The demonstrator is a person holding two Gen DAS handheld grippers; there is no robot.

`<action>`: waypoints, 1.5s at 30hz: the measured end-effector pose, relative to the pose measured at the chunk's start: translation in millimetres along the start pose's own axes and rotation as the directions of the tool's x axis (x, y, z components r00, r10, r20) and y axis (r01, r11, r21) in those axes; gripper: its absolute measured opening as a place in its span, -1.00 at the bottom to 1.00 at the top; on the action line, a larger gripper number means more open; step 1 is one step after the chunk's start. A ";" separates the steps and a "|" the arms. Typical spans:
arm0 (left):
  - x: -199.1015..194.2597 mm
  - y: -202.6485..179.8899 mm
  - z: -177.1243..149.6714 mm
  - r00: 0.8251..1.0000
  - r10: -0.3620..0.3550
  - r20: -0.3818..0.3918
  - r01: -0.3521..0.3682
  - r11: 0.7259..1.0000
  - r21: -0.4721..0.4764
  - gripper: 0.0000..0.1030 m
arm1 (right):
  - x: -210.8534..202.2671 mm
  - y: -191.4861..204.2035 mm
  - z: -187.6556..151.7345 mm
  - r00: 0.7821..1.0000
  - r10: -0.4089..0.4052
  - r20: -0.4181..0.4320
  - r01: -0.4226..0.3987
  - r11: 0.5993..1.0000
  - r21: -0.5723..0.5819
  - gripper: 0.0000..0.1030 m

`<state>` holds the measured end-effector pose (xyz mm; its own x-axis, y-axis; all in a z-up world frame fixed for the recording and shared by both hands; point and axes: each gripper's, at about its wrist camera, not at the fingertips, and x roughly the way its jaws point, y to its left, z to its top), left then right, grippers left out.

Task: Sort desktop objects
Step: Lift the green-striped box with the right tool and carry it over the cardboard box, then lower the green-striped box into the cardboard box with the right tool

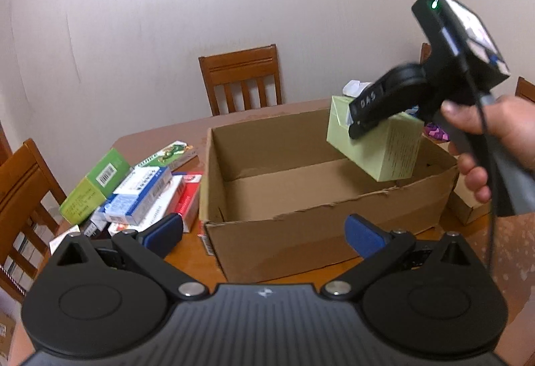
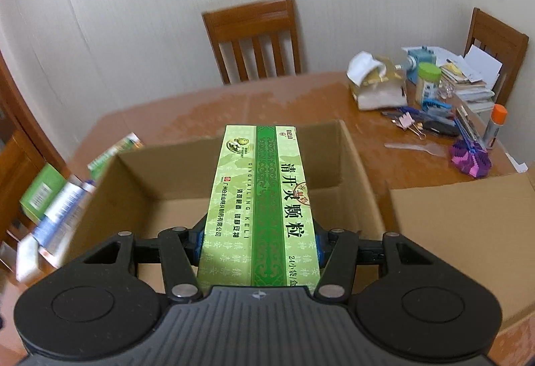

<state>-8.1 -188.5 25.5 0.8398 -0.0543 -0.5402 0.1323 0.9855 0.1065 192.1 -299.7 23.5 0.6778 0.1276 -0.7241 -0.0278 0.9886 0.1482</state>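
Risk 1, nearest: right tool (image 2: pixel 259 240) clamps only the near end of the green medicine box (image 2: pixel 262 198), which is airborne over the open cardboard box (image 2: pixel 361 165); the long overhang could let it pivot or slip out early. Left tool (image 1: pixel 264 232) stands spread, nothing between its pads. Risk 2: release while tilted, box catches the torn front rim. Farther left on the surface (image 1: pixel 508 249), the stacked packets (image 1: pixel 140 192) sit just beside the carton wall; a sideways sweep could topple them.
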 end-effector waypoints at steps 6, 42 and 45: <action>8.1 1.4 2.5 1.000 0.004 -0.010 -0.003 1.000 0.030 0.99 | 19.1 -4.3 -9.4 0.997 -0.042 -0.059 0.039 0.998 -0.044 0.15; 43.8 29.2 -0.3 0.988 -0.150 -0.025 0.151 0.986 0.068 0.99 | 70.3 64.8 -22.4 0.887 -0.461 -0.040 0.398 0.805 -0.439 0.24; 44.0 28.8 -0.1 0.988 -0.152 -0.027 0.154 0.986 0.070 0.99 | 71.1 76.2 -26.9 0.876 -0.483 -0.008 0.414 0.758 -0.504 0.24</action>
<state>32.6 -162.5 4.7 0.7953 -0.1994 -0.5724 0.2963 0.9517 0.0802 218.4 -213.1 -34.9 0.6013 -0.3650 -0.7108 -0.1112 0.8427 -0.5268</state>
